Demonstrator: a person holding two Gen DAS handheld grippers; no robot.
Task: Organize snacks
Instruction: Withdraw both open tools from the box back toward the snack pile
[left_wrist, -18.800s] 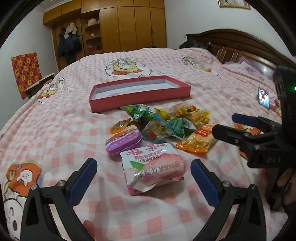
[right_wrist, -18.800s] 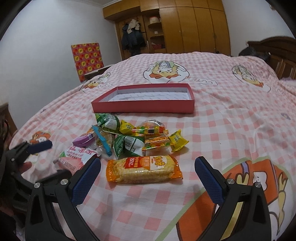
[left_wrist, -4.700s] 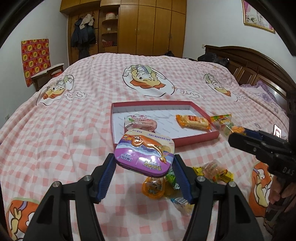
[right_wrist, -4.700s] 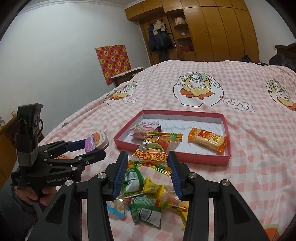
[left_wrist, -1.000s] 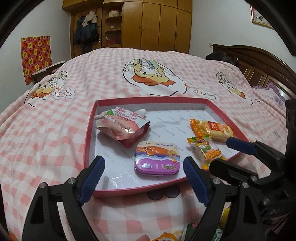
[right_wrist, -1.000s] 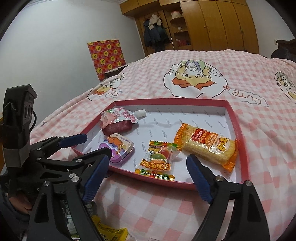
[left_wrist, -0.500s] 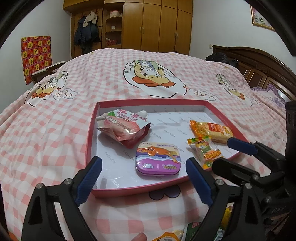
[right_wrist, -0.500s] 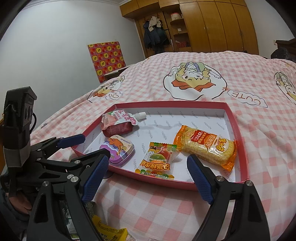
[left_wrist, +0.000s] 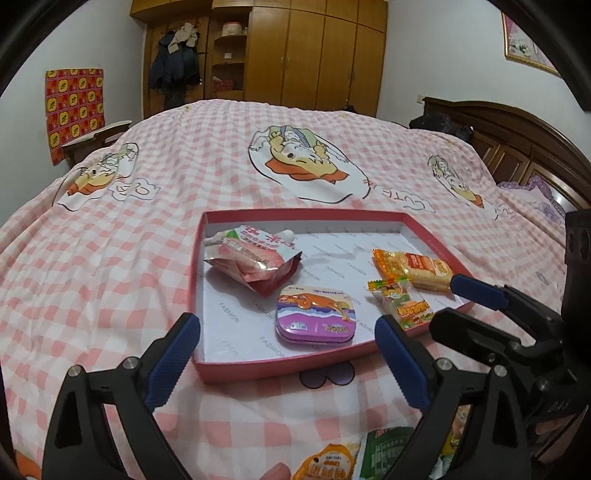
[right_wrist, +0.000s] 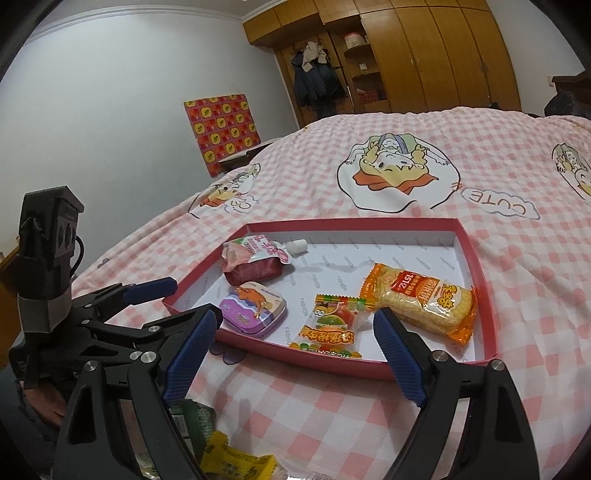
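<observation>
Red cardboard frames the middle of both views: the shallow box (left_wrist: 280, 363) sits on the pink checked bedspread (left_wrist: 110, 266), and four snacks lie flat on its white floor, apart from one another so each can be seen. At upper left of the box is the pink spouted pouch (left_wrist: 255, 258); just below it the purple tin (left_wrist: 316, 319); to its right the gummy packet (left_wrist: 402, 304); above that the orange cracker pack (left_wrist: 413, 267).

I hold my left gripper (left_wrist: 288, 363) at the box's near edge. Its jaws have just been widening and stand apart with nothing between the pads, the tin lying free beyond them. My right gripper (right_wrist: 295, 349) is likewise spread and empty, over the near rim by the gummy packet.

More wrapped snacks (left_wrist: 384, 458) wait at the bottom of the frame, so the sorting looks unfinished.
</observation>
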